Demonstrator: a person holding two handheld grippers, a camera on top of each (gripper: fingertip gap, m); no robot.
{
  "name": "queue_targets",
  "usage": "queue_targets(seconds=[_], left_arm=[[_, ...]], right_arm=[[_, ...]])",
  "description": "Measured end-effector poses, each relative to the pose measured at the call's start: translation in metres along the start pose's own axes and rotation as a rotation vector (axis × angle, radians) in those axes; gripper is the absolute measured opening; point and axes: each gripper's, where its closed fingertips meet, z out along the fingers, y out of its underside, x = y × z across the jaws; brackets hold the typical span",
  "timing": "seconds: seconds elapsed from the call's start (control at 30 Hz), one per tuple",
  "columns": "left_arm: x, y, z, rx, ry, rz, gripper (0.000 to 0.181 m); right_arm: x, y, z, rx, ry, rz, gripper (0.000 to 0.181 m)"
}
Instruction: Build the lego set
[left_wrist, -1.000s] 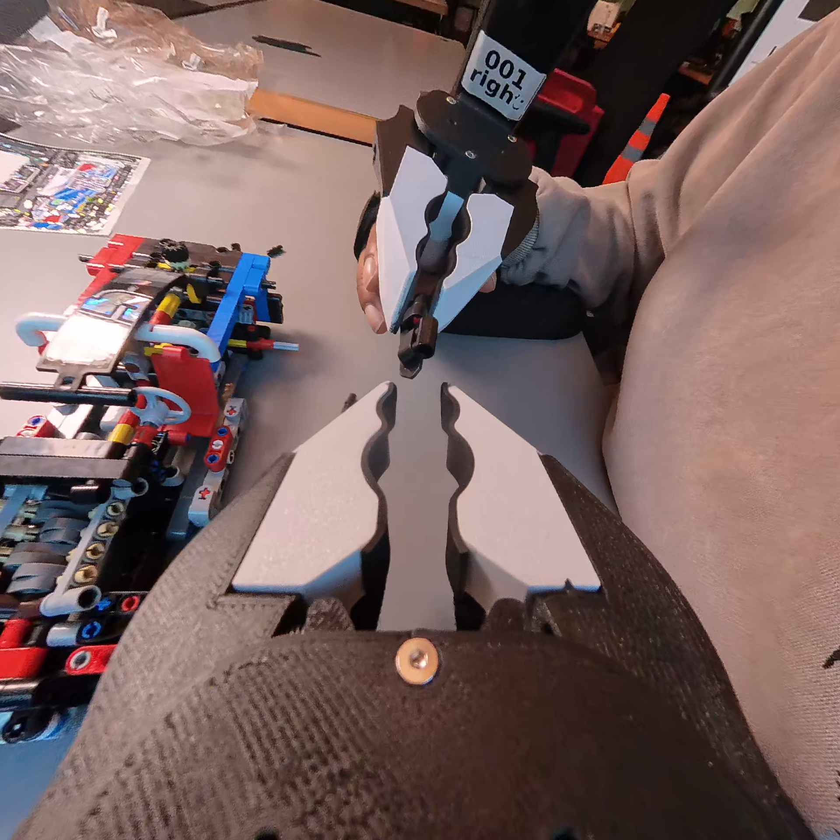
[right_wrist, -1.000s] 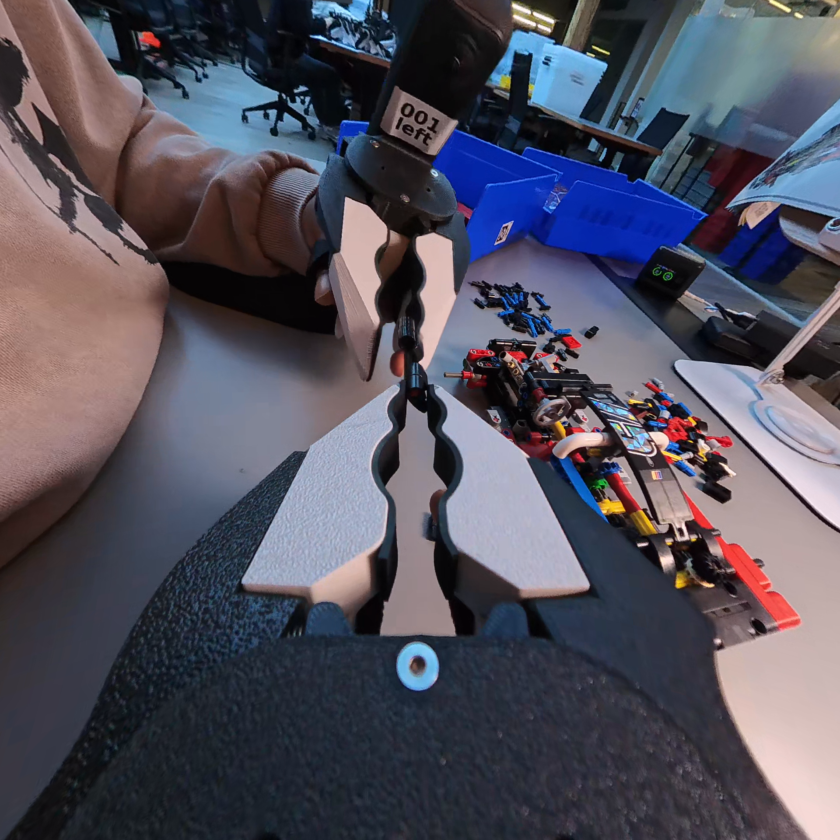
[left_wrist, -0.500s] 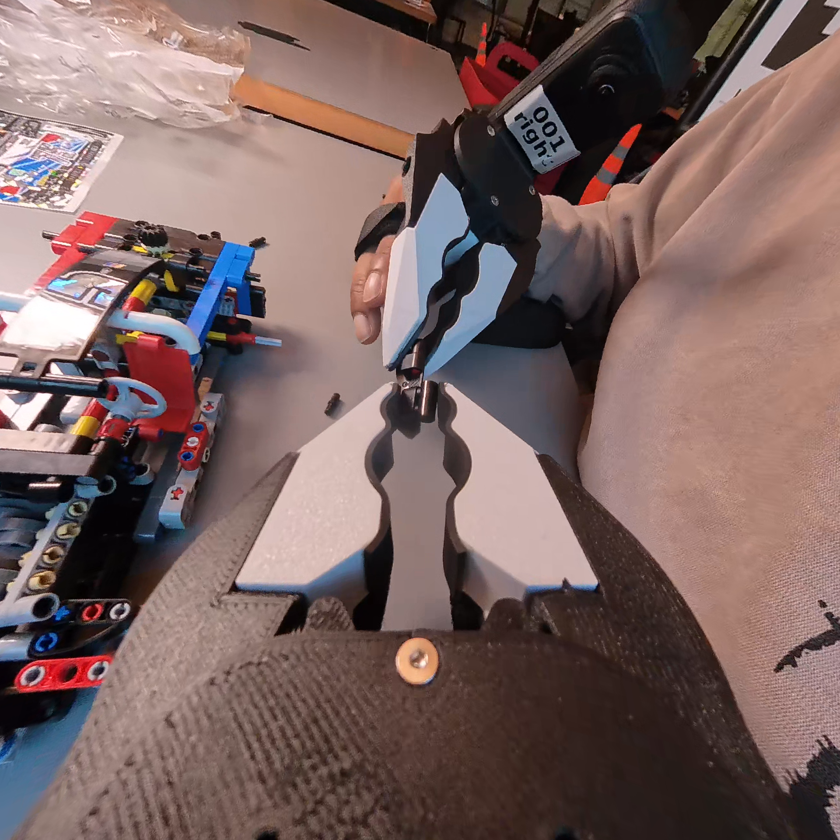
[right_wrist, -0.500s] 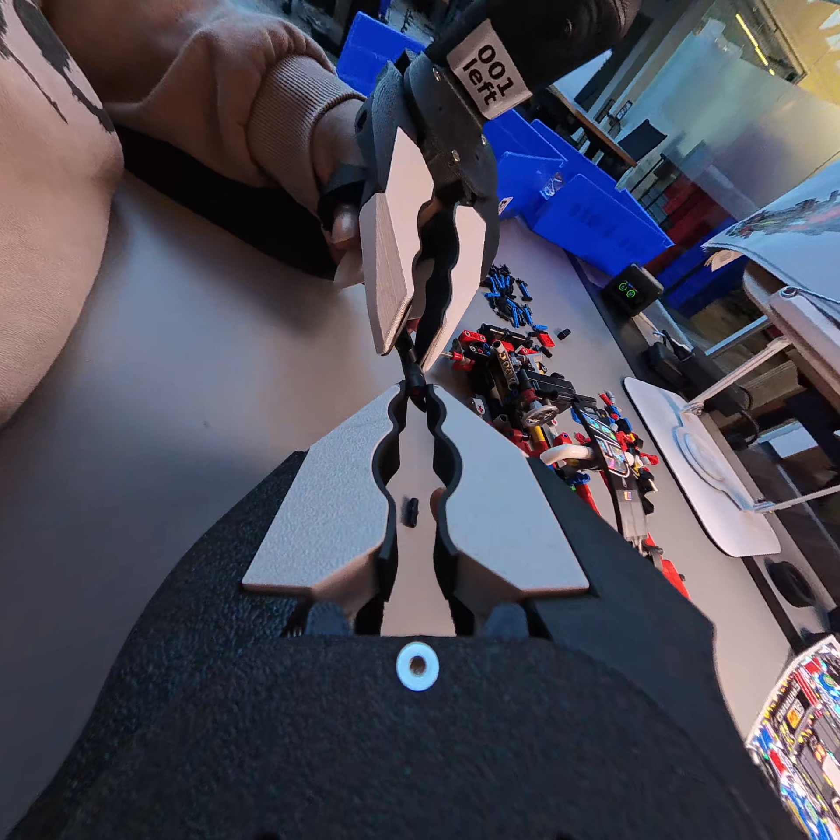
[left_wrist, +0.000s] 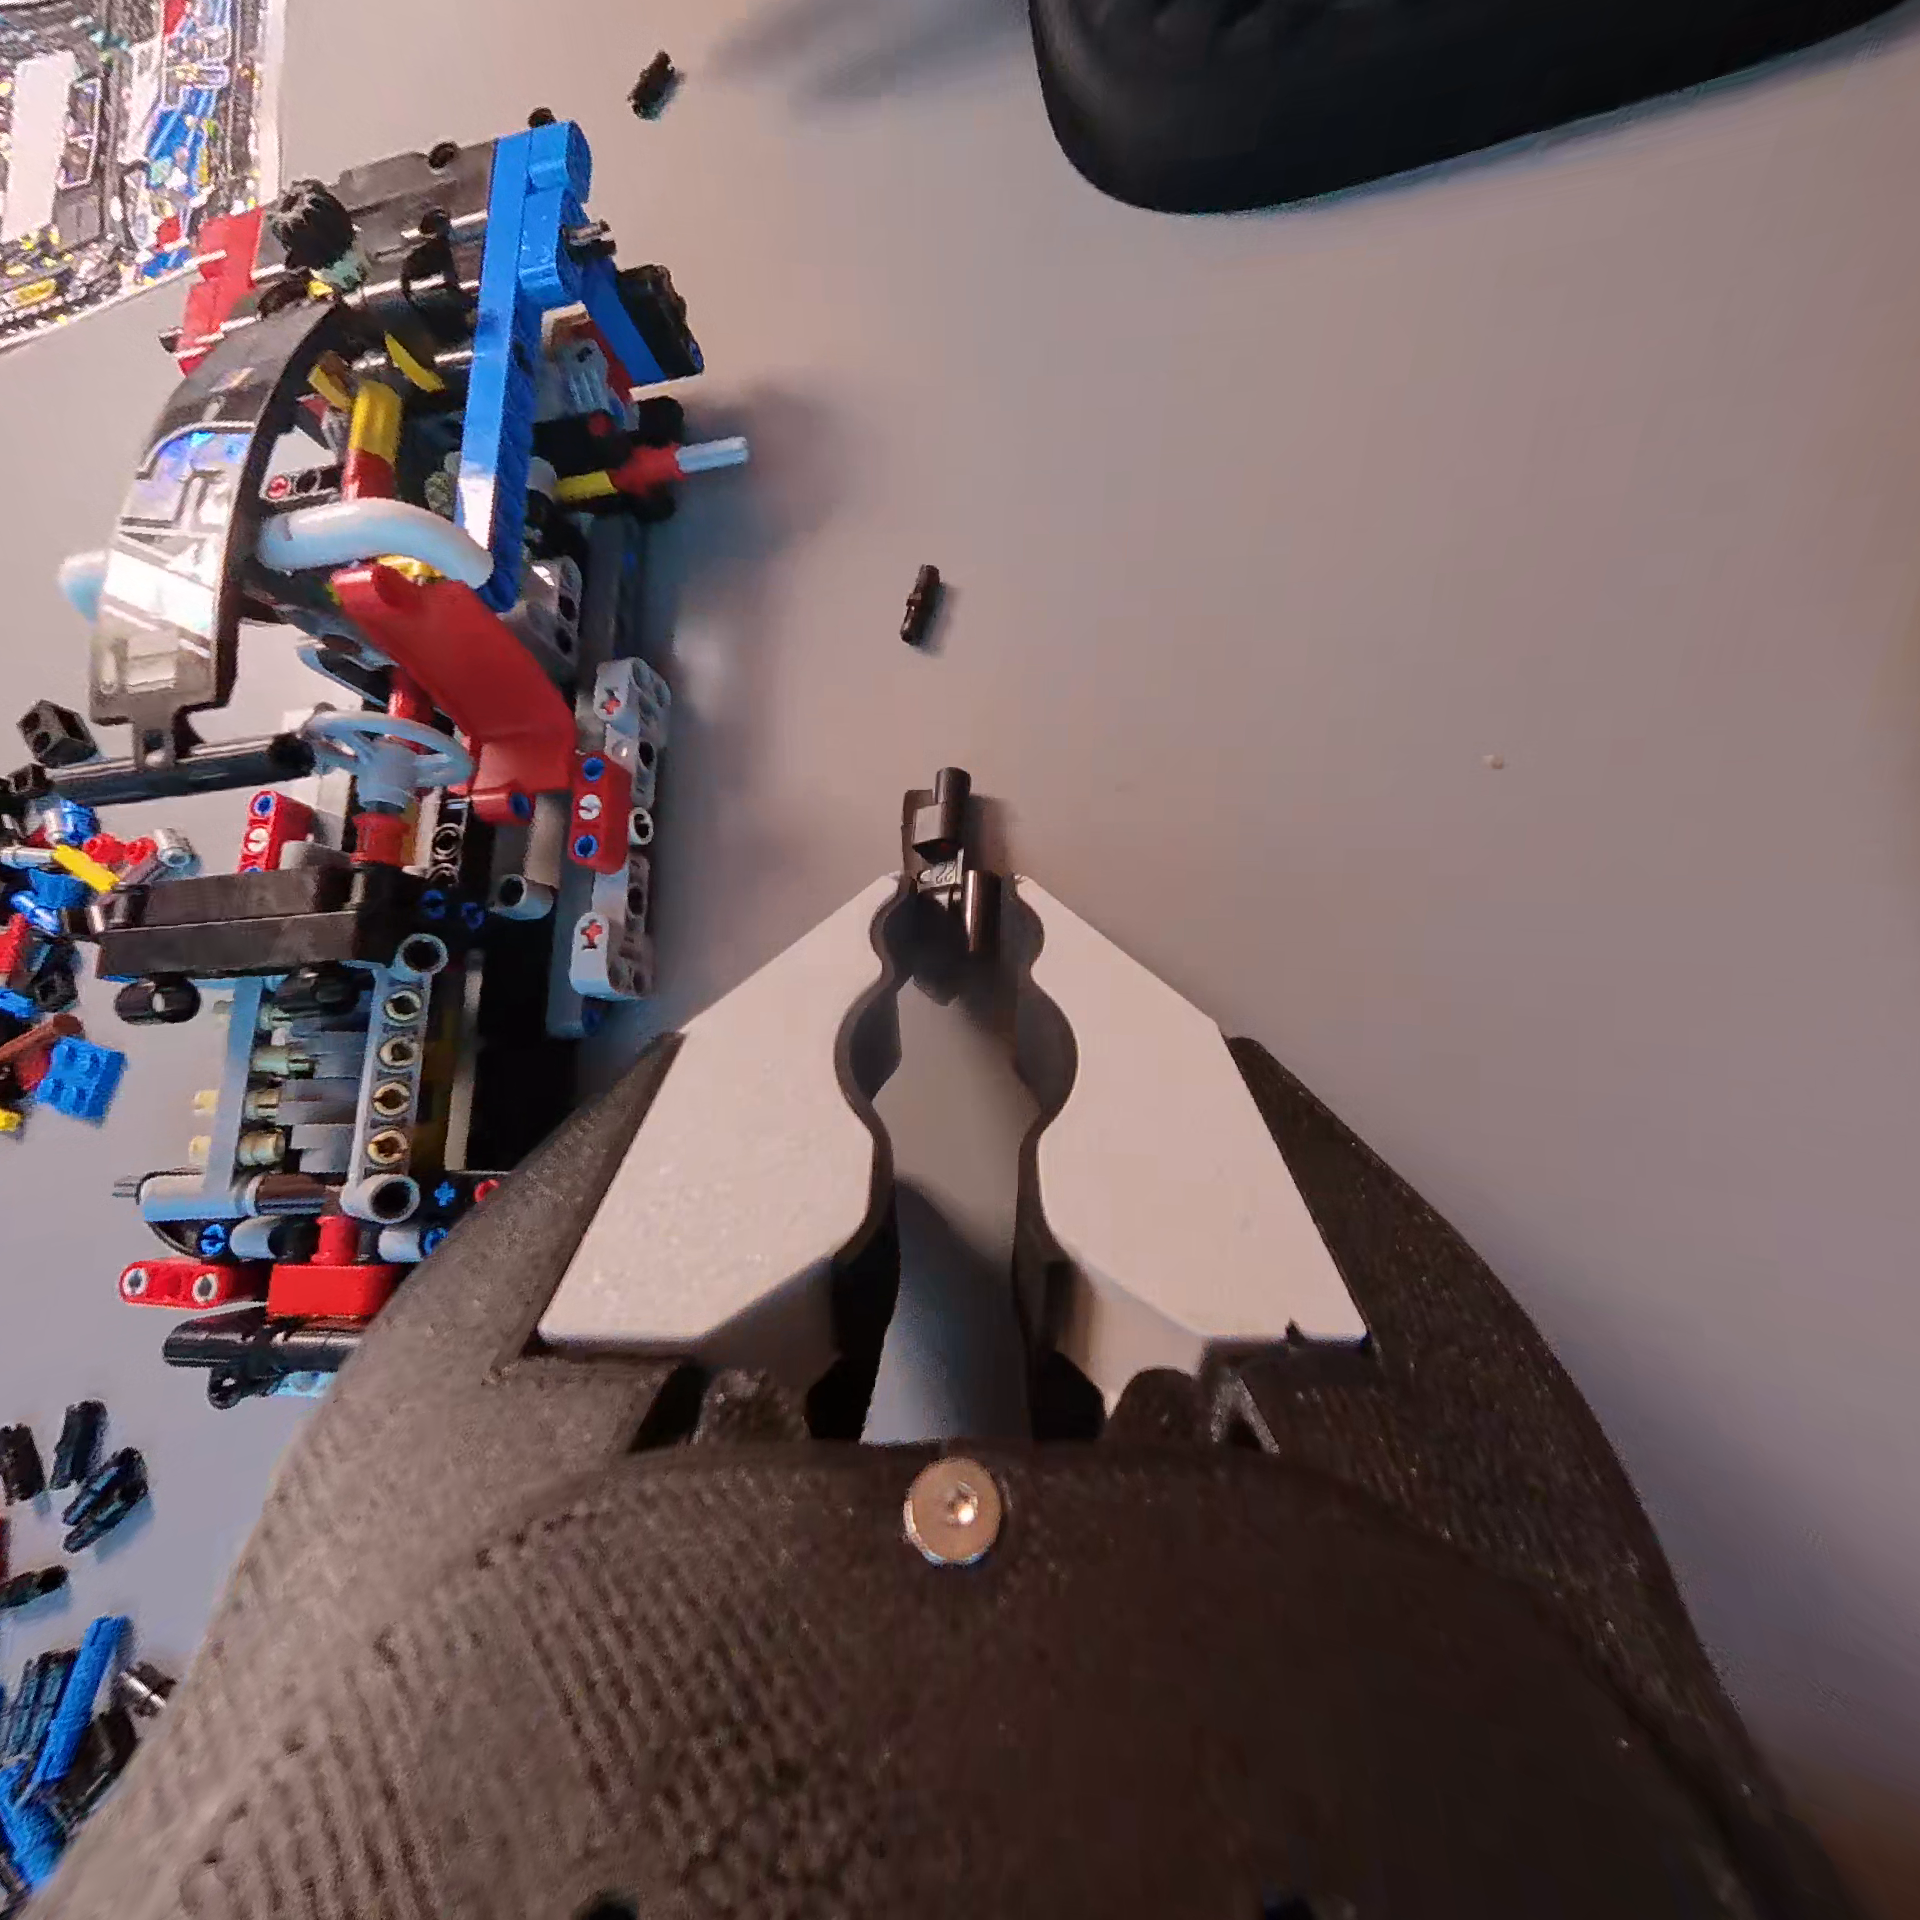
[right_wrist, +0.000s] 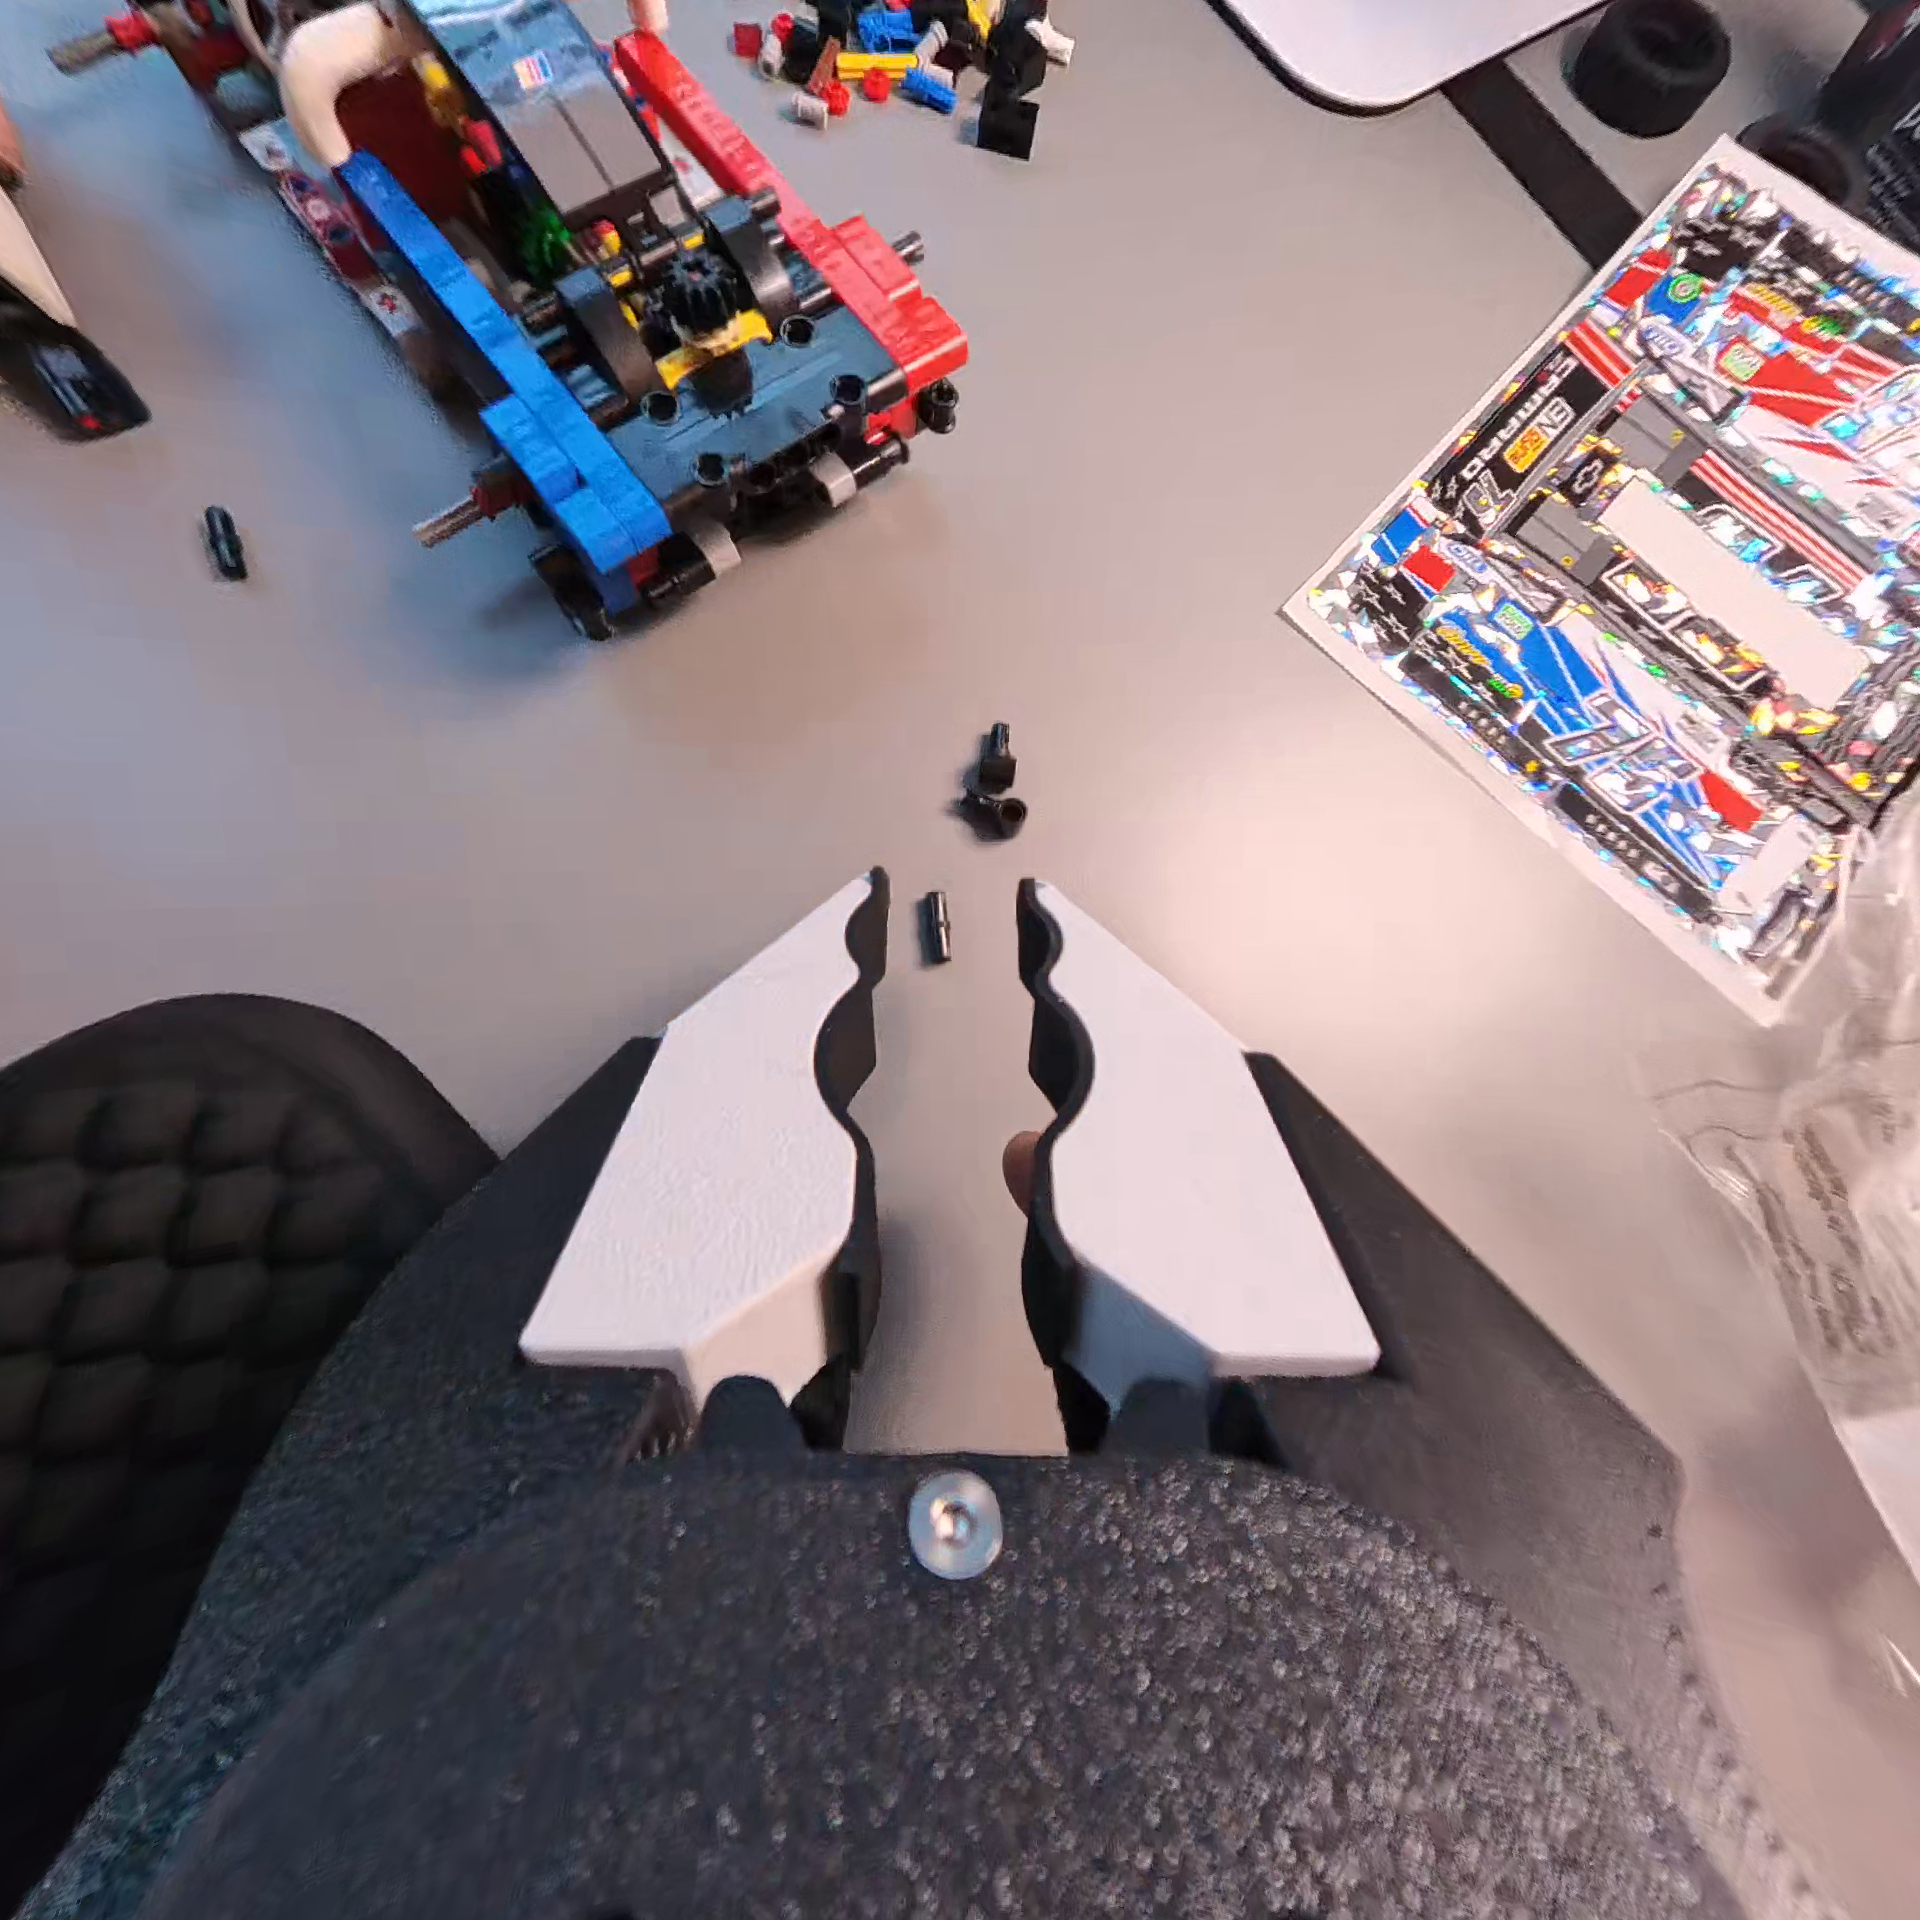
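Left tongs (left_wrist: 948, 883) are pinched nearly closed on a small black connector piece (left_wrist: 943, 842), held only at the very tips; most of the piece sticks out past them. Right tongs (right_wrist: 951, 888) are spread apart with nothing in them, hovering over a loose black pin (right_wrist: 937, 927) that lies on the grey table (right_wrist: 1143, 675) between the tips.

Landmark is the half-built car chassis (left_wrist: 416, 665), blue beam on one flank, red on the other:
- held connector piece: beside the chassis, off its blue-beam side, near but not touching
- another black pin (left_wrist: 918, 605): on the table just beyond the held piece, also on the blue-beam side
- in the right wrist view, a small black joint piece (right_wrist: 995, 795) lies just past the pin under my right tongs, well apart from the chassis end
- sticker sheet (right_wrist: 1642, 540): well apart from the chassis, off its red side
- loose parts pile (right_wrist: 904, 62): beyond the chassis

My read: the next step is picking up that pin and mating it to the held piece.

Risks:
- tip-only grip on the left; any side push while inserting could rotate or eject the piece
- pin is tiny and round, so closing off-centre could roll or flick it away
- black parts in shadow, easy to misjudge hole alignment
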Motion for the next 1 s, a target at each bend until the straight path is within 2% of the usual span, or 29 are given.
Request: queue_targets(seconds=[0.13, 0.23, 0.33, 0.4, 0.47, 0.53, 0.6, 0.7, 0.77, 0.87, 0.93, 1.0], left_arm=[[-0.001, 0.003, -0.001, -0.008, 0.000, 0.005, 0.013], [0.000, 0.004, -0.002, -0.006, 0.011, 0.001, 0.013], [0.001, 0.005, -0.003, -0.004, 0.023, 0.000, 0.013], [0.002, 0.005, -0.004, -0.004, 0.032, -0.011, 0.015], [0.002, 0.004, -0.006, 0.010, 0.044, -0.033, 0.021], [-0.001, -0.006, -0.013, 0.081, 0.056, -0.082, 0.019], [-0.009, -0.022, -0.024, 0.195, 0.063, -0.179, 0.018], [-0.014, -0.054, -0.042, 0.410, 0.127, -0.330, 0.018], [-0.015, -0.071, -0.050, 0.524, 0.184, -0.430, 0.018], [-0.012, -0.083, -0.055, 0.609, 0.271, -0.527, 0.018], [-0.010, -0.089, -0.062, 0.666, 0.328, -0.567, 0.013], [-0.013, -0.086, -0.062, 0.668, 0.316, -0.589, 0.009]], right_arm=[[0.005, -0.008, 0.023, -0.042, -0.072, 0.072, 0.026], [0.010, -0.001, 0.038, -0.128, -0.075, 0.035, 0.023], [0.006, 0.006, 0.044, -0.182, -0.110, -0.004, 0.018], [0.004, 0.005, 0.044, -0.180, -0.110, -0.031, 0.007], [0.000, 0.004, 0.042, -0.170, -0.095, -0.082, 0.007], [-0.014, -0.007, 0.034, -0.117, -0.097, -0.138, 0.006], [-0.038, -0.032, 0.020, -0.005, -0.101, -0.217, 0.006], [-0.098, -0.082, 0.002, 0.224, -0.136, -0.326, 0.006], [-0.135, -0.111, -0.001, 0.365, -0.108, -0.423, 0.006], [-0.172, -0.140, 0.005, 0.513, -0.022, -0.553, 0.005], [-0.181, -0.148, 0.012, 0.545, 0.064, -0.656, 0.006], [-0.186, -0.154, 0.014, 0.574, 0.109, -0.710, 0.005]])
